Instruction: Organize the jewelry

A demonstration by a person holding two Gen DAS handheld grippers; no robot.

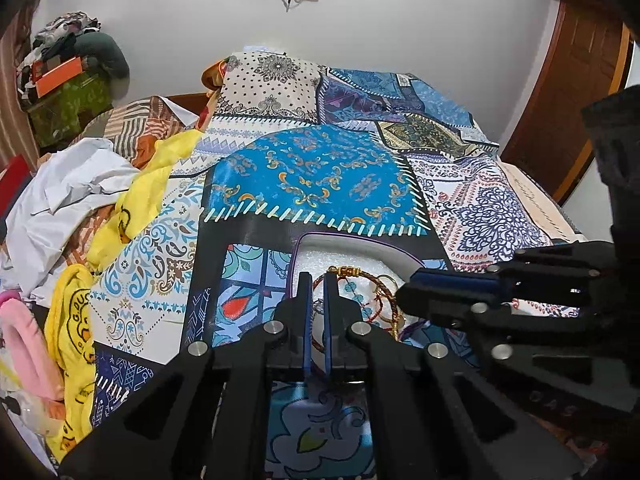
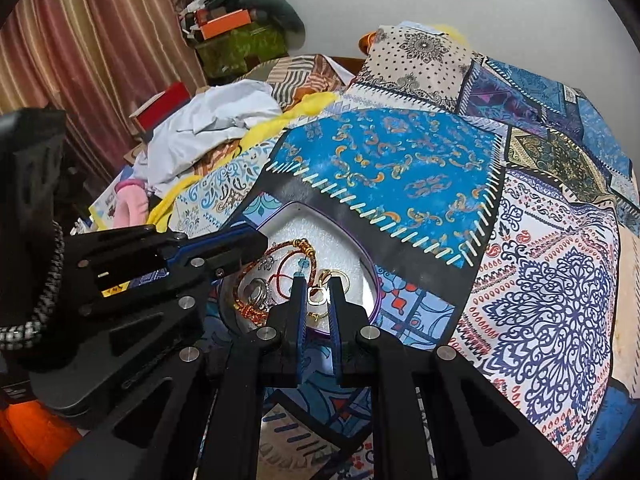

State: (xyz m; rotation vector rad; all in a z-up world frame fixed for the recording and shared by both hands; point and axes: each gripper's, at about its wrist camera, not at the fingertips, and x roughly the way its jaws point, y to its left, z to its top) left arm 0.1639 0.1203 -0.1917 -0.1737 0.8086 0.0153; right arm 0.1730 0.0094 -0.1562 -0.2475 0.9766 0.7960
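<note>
A white tray with a purple rim (image 1: 360,238) (image 2: 344,224) lies on the patchwork bedspread. It holds a red-and-gold cord bangle (image 1: 360,272) (image 2: 288,246), teal beads (image 2: 304,264), silver rings (image 2: 256,292) and gold earrings (image 2: 318,294). My left gripper (image 1: 317,278) hovers low over the tray's left part, its jaws almost together, with nothing clearly pinched. My right gripper (image 2: 317,282) points down over the gold earrings with only a narrow slit between its jaws, and the earrings show through it. Each gripper reaches into the other's view: the right gripper (image 1: 402,294), the left gripper (image 2: 262,242).
A heap of white cloth (image 1: 68,188), yellow cloth (image 1: 148,184) and a pink item (image 1: 24,344) crowds the bed's left side. The bedspread (image 1: 320,172) stretches beyond the tray to the wall. A wooden door (image 1: 568,92) stands at the right and a striped curtain (image 2: 80,40) at the left.
</note>
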